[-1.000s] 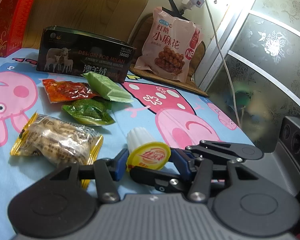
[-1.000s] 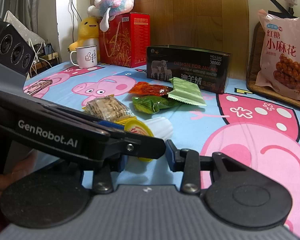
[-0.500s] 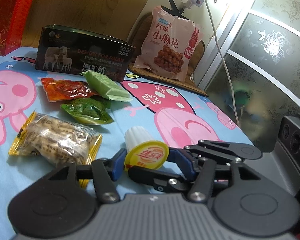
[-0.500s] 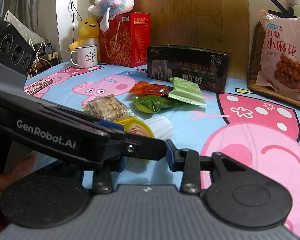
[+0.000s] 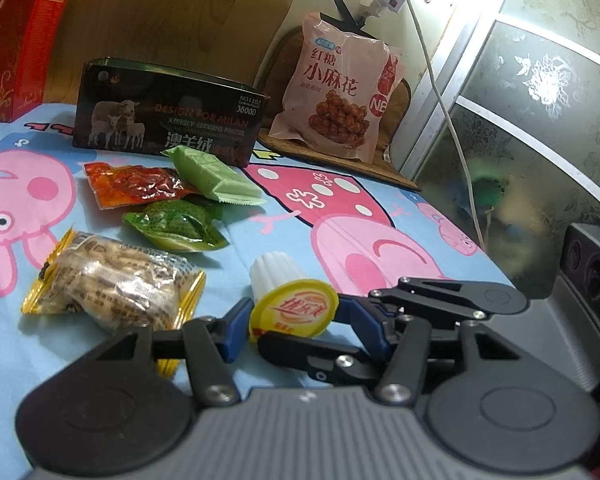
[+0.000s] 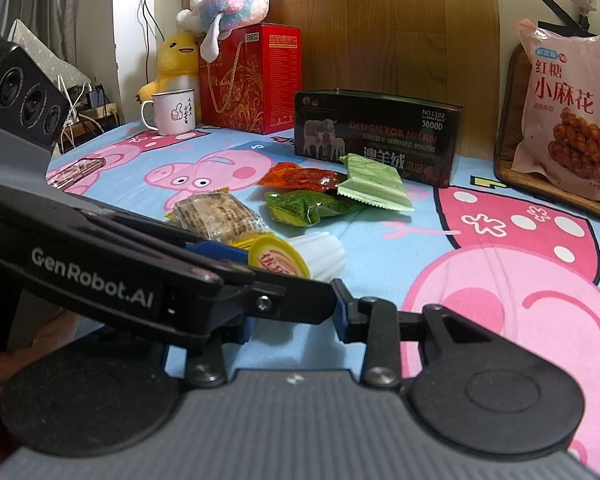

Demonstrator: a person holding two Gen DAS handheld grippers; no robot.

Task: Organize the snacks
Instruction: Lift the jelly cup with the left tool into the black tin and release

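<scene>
A white jelly cup with a yellow lid lies on its side on the cartoon bedsheet. My left gripper has its blue pads on both edges of the lid, and its jaws are closing on it. Beyond lie a gold-edged biscuit pack, a dark green pouch, a red pouch and a pale green packet. My right gripper is open with nothing between its pads. The left gripper's finger crosses in front of it and hides its left pad.
A black open tin stands behind the snacks. A big pink snack bag leans at the back right on a wooden board. A red box, soft toys and a white mug are at the back left. A white cable hangs at right.
The left jaws widened slightly around the cup's lid and have come back in. Both hands and all the snacks have stayed where they were.
</scene>
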